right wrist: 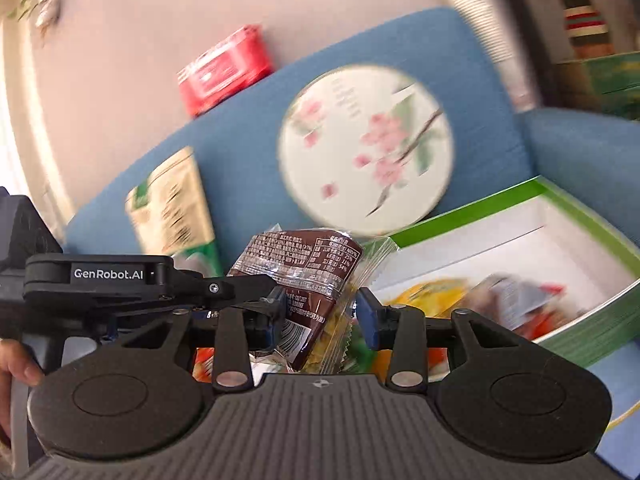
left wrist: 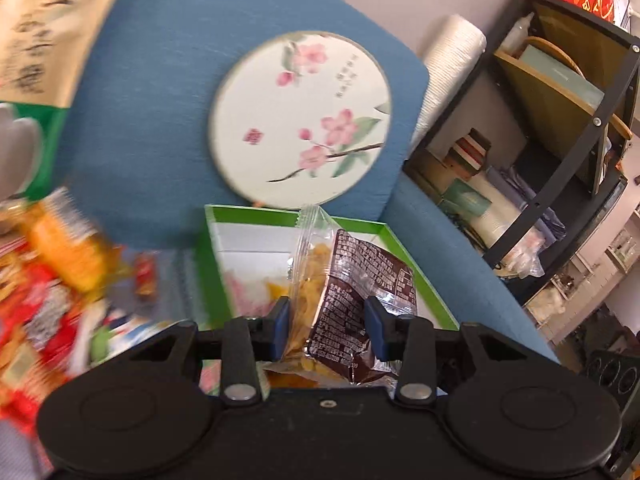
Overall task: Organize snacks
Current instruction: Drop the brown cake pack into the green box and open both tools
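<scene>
brown snack packet (right wrist: 316, 280), seemingly gripped, green box (right wrist: 472, 216)

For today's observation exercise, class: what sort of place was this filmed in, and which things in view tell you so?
Probably a living room in a home. A blue sofa carries a round flowered cushion, a cluttered storage shelf stands beside it, and a green box of snacks sits on the seat.

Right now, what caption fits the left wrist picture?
Left gripper holds a brown snack packet above the green box.

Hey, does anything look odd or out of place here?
Yes: loose snack packets lie heaped on the sofa outside the green box. One brown snack packet sits between both hand-held grippers' fingers at once, left and right.
</scene>
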### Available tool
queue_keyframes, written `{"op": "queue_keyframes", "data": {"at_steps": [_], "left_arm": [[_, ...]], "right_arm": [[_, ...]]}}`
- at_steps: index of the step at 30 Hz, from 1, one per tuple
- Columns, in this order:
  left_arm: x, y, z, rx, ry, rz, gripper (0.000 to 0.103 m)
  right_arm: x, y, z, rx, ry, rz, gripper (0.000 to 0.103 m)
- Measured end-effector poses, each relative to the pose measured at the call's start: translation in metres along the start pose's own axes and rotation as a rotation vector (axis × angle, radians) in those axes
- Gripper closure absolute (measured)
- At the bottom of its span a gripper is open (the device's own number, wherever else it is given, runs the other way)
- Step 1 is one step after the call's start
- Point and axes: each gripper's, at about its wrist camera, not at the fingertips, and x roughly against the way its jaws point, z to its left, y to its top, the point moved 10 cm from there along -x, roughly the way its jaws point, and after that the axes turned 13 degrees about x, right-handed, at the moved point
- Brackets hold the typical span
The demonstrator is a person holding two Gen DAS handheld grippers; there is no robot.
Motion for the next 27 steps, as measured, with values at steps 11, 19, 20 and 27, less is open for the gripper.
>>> {"op": "queue_keyframes", "data": {"at_steps": [11, 19, 20, 27], "left_arm": [[-0.048, 0.006, 0.010, -0.070, 0.114, -0.016, 0.000], [0.007, 0.004, 0.028, -0.140, 0.167, -0.109, 0.000], [0.015, 0.003, 0.030, -0.143, 0.179, -0.121, 0.000], [0.067, -0.010, 0.082, -0.080, 0.268, -0.148, 0.000]], "right_arm": [[-0.030, -0.018, -0.037, 0.002, -0.159, 0.027, 0.014], [-0.004, -0.003, 0.002, 0.219, -0.168, -0.057, 0.000], [-0.002, -0.006, 0.009, 0.233, -0.149, -0.053, 0.000], [-0.017, -0.029, 0.058, 0.327, 0.012, 0.047, 0.038]]}}
